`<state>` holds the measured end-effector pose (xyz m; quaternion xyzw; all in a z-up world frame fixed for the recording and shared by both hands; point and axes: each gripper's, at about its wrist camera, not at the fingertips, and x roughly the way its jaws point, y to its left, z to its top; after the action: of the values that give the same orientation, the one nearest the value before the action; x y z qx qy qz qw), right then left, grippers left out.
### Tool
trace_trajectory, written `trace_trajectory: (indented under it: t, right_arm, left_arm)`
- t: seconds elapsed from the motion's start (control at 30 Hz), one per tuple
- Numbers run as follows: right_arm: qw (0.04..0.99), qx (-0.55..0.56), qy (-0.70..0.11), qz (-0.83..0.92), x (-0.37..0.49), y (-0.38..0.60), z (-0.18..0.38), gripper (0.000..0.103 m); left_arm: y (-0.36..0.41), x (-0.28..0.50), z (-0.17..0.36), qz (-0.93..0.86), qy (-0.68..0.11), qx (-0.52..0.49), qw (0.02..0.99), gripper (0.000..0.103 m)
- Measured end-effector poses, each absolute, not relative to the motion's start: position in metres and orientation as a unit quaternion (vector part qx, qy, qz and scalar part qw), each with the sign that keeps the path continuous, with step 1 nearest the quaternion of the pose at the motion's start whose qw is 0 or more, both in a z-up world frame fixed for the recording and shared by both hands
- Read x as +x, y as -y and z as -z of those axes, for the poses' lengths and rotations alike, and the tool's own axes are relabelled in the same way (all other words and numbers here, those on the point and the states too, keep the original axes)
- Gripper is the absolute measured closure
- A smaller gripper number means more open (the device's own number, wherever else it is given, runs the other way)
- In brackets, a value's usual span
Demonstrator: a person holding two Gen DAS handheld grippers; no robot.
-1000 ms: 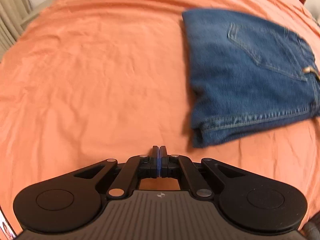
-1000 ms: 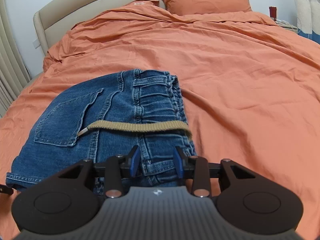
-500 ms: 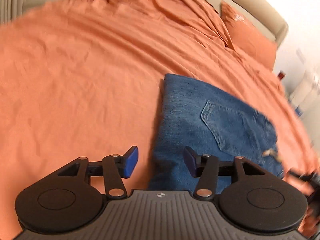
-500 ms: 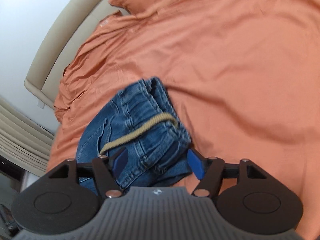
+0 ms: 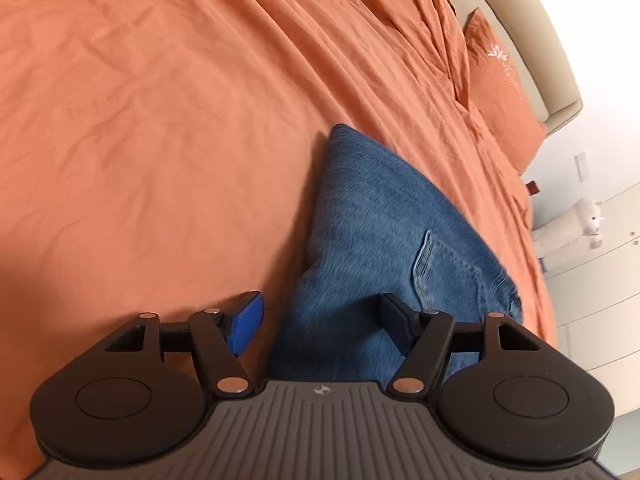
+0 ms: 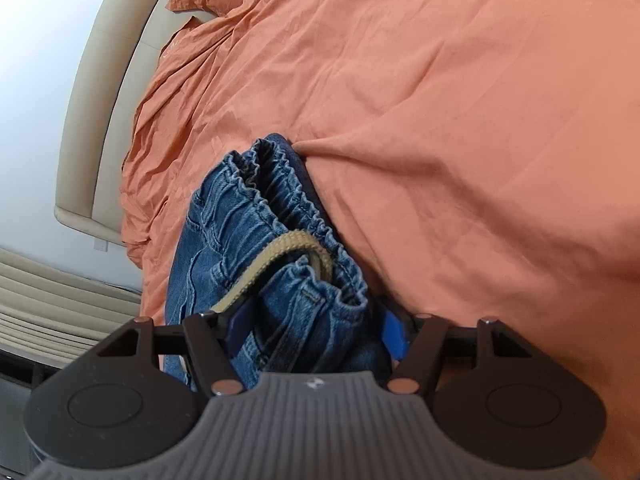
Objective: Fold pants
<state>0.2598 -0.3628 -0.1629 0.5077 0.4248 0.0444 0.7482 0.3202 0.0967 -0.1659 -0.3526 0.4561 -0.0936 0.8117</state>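
Denim pants [image 5: 368, 216] folded on orange bed [image 5: 160, 120]; left gripper [image 5: 320, 320] and right gripper [image 6: 316, 320] jaws spread, pants straddled, ungripped.

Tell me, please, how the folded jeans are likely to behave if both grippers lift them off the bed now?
The folded jeans would probably sag between the grippers, since denim is floppy and the layers lie loose. The stacked elastic waistband looks bulky, so the open right gripper may not catch every layer. The tan drawstring would likely dangle free.

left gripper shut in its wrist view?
No, the left gripper stands wide open, its fingers either side of the folded blue denim pants.
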Motion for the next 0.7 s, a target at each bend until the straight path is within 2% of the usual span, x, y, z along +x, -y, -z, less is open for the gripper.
trace_trajectory:
  t: [0.2, 0.37, 0.43, 0.7]
  right_arm:
    - [0.735, 0.529, -0.421, -0.063, 0.271, 0.367, 0.173, 0.047]
    - [0.734, 0.528, -0.419, -0.079, 0.275, 0.367, 0.176, 0.054]
    - [0.736, 0.524, -0.419, -0.086, 0.277, 0.368, 0.177, 0.057]
    - [0.764, 0.489, -0.407, -0.104, 0.276, 0.364, 0.162, 0.072]
  left_arm:
    - [-0.102, 0.34, 0.184, 0.118, -0.463, -0.376, 0.794, 0.028]
    - [-0.098, 0.347, 0.185, 0.128, -0.468, -0.368, 0.793, 0.046]
    - [-0.096, 0.349, 0.187, 0.132, -0.472, -0.367, 0.791, 0.061]
    - [-0.08, 0.343, 0.169, 0.127, -0.468, -0.297, 0.822, 0.087]
